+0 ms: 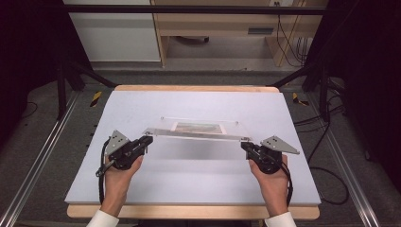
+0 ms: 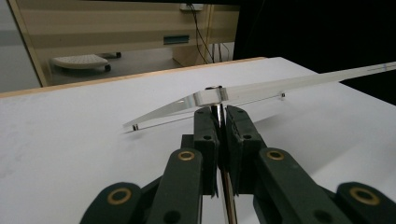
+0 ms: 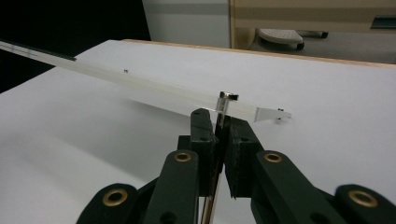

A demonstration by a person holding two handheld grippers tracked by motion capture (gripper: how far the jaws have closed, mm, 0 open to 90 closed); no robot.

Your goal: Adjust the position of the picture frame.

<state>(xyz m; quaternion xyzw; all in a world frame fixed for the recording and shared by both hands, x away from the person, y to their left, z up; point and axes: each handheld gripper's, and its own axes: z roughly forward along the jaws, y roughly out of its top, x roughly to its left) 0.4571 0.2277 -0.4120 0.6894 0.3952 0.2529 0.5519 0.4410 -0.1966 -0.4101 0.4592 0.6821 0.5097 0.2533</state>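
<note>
A clear plastic frame (image 1: pixel 198 128) with a picture (image 1: pixel 198 126) sandwiched inside it hung between the two sets of fingers, its near edge lifted off the white bench (image 1: pixel 142 104) while the far edge seemed to sit lower; whether that far edge touched the bench could not be told. The left fingers (image 1: pixel 147 141) were closed on the metal post at the frame's near left corner, and in the left gripper view the frame (image 2: pixel 261 88) ran away to the right just above the closed left fingers (image 2: pixel 219 122). The right fingers (image 1: pixel 245 146) were likewise clamped on the post at the near right corner; in the right gripper view the frame (image 3: pixel 154 86) stretched off to the left past the right fingers (image 3: pixel 222 122). Bare bench lay on all sides of the frame, with wide room in front of and behind the fingers. Both hands came in low from the near edge, forearms angled inward, each gripper pointing toward its corner.
</note>
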